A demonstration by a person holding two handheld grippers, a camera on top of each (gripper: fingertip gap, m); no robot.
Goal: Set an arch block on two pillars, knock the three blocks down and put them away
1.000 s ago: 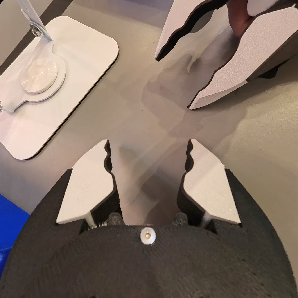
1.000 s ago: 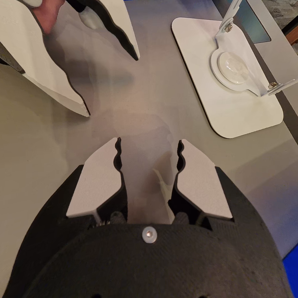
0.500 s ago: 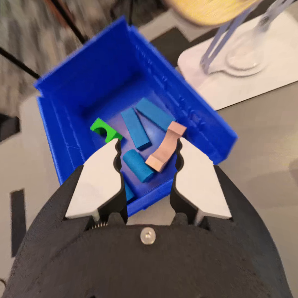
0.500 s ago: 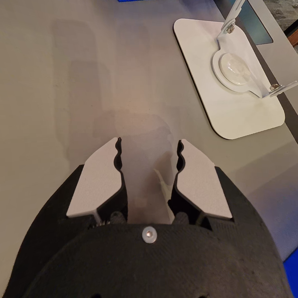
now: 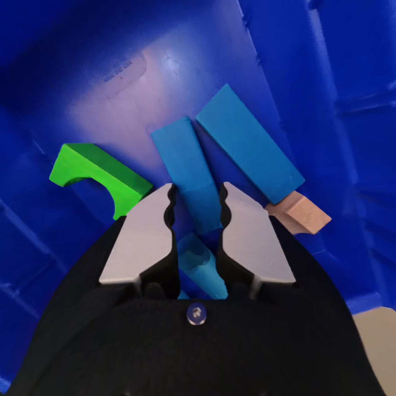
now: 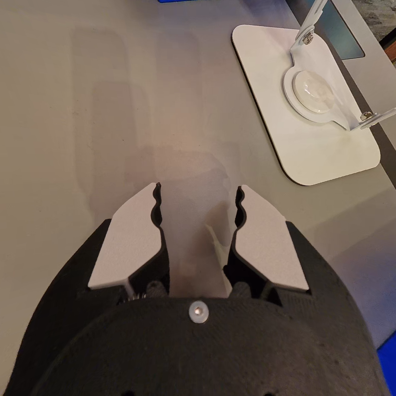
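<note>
Left tool: jaws spread, straddling the near end of a blue rectangular block inside the blue bin; whether the pads touch it cannot be determined. A blue cylinder lies below the jaws, close to the tool body. A second blue rectangular block lies just right of the first, its near end overlapping a tan block. A green arch block lies to the left on the bin floor, apart from the blue blocks.

Right tool: jaws spread, nothing between them, held above the bare grey surface. A white stand base sits to the right on that surface.
</note>
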